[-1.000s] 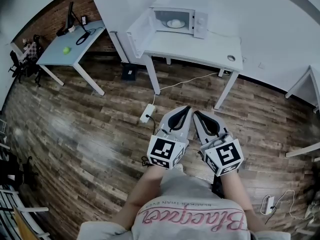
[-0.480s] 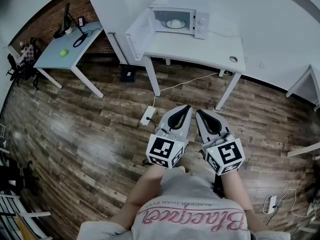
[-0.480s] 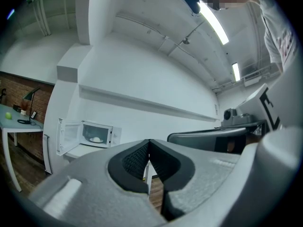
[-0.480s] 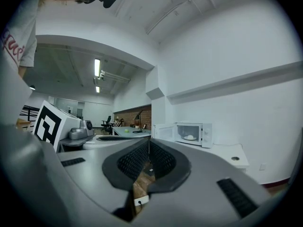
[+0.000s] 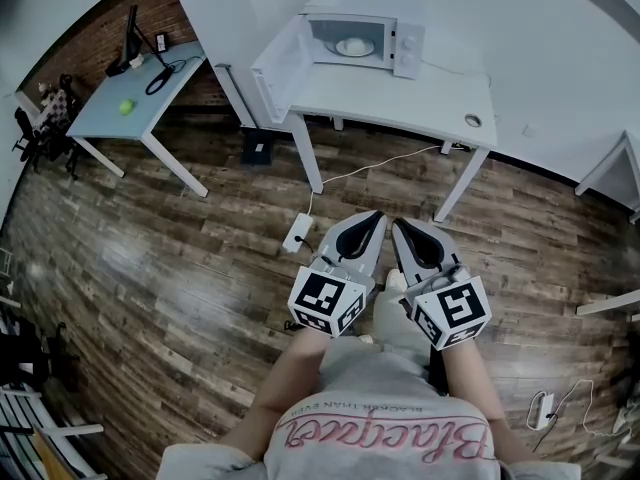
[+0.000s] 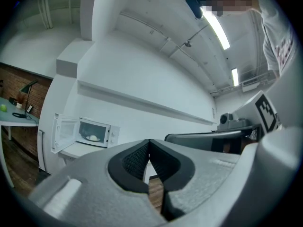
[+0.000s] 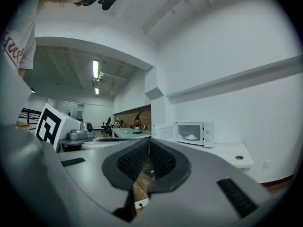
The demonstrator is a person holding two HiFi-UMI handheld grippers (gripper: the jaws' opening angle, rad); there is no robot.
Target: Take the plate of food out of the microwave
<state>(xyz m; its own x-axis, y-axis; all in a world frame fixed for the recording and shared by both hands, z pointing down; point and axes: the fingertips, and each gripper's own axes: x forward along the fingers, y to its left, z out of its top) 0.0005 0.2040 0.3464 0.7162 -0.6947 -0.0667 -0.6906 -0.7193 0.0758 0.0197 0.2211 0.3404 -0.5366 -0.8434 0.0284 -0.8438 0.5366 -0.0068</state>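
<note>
A white microwave [image 5: 360, 38] stands at the back of a white table [image 5: 400, 98], its door [image 5: 278, 66] swung open to the left. Inside sits a plate with pale food [image 5: 353, 46]; it also shows small in the left gripper view [image 6: 93, 138] and the right gripper view [image 7: 191, 137]. My left gripper [image 5: 374, 216] and right gripper [image 5: 393, 224] are held side by side close to my body, well short of the table, over the wooden floor. Both point toward the microwave. Both are shut with nothing between the jaws.
A grey desk [image 5: 140, 93] with a lamp, cables and a green ball [image 5: 126, 106] stands at the left. A power strip [image 5: 296, 230] with a cord lies on the floor before the table. A round hole [image 5: 473, 121] is in the tabletop's right end. Another table edge [image 5: 610, 163] is at right.
The view has shifted slightly; the table and microwave sit a little further right and up in the head view. Both grippers stay shut and close together.
</note>
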